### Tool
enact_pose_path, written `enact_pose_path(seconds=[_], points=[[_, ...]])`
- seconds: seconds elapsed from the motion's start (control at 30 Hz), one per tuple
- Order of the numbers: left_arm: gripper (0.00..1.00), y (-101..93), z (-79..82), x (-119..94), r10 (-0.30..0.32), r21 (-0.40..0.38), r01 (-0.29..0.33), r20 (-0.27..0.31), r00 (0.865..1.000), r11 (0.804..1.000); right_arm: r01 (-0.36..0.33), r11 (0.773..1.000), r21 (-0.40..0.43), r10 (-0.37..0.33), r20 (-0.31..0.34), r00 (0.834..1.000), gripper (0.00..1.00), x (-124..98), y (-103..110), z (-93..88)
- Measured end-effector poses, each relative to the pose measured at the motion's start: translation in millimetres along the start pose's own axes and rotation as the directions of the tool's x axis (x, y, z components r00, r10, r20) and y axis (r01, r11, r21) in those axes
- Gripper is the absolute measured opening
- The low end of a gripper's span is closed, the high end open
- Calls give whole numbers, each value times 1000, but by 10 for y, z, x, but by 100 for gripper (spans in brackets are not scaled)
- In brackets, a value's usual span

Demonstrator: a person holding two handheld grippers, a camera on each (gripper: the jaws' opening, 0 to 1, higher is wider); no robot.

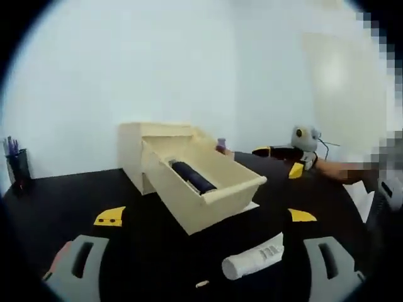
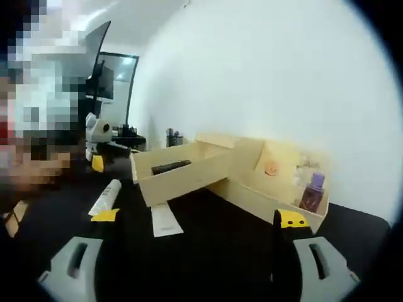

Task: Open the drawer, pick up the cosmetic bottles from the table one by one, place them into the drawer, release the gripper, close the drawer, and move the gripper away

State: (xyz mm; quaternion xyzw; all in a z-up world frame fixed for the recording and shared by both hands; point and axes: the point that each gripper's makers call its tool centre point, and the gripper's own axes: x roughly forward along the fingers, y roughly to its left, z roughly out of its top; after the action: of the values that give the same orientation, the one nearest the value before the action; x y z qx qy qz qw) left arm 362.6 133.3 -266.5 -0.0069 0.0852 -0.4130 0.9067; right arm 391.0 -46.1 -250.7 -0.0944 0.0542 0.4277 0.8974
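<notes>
One dark bottle (image 1: 193, 177) lay in the open drawer (image 1: 208, 189), one white tube (image 1: 253, 259) at 6 o'clock on the black counter (image 1: 56, 207), both grippers' jaws apart, empty, white walls behind.

One wooden drawer box (image 1: 135, 148) stands on the black table (image 1: 56, 201), with one drawer (image 1: 208, 189) pulled out of it. Inside that drawer lies one dark bottle (image 1: 192, 177). In front of the drawer box, on the table, lies one white tube (image 1: 253, 258). Beside the drawer box, on its far side, stands one purple-capped bottle (image 2: 312, 192). That makes three cosmetic containers. Well to the side of the drawer box stands one pen holder (image 1: 17, 167). Two grippers are about: one left gripper (image 1: 201, 261), one right gripper (image 2: 198, 264).
</notes>
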Motion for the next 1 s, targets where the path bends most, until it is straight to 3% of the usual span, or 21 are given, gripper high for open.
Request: enact_pose_path(seconds=[0.07, 0.43, 0.57, 1.0], points=[[96, -81, 3, 12, -2, 5, 2, 0, 1000, 1000, 2, 999, -44, -3, -19, 1000, 93, 111, 60, 3], [96, -162, -119, 28, 10, 69, -5, -69, 998, 998, -24, 997, -75, 20, -54, 998, 93, 446, 292, -81], [96, -167, -72, 4, 1, 57, 2, -50, 999, 998, -30, 997, -65, 26, -56, 998, 93, 533, 329, -99], [96, -139, -108, 6, 1, 47, 1, -49, 999, 999, 13, 997, -75, -18, -62, 998, 93, 686, 191, -135]])
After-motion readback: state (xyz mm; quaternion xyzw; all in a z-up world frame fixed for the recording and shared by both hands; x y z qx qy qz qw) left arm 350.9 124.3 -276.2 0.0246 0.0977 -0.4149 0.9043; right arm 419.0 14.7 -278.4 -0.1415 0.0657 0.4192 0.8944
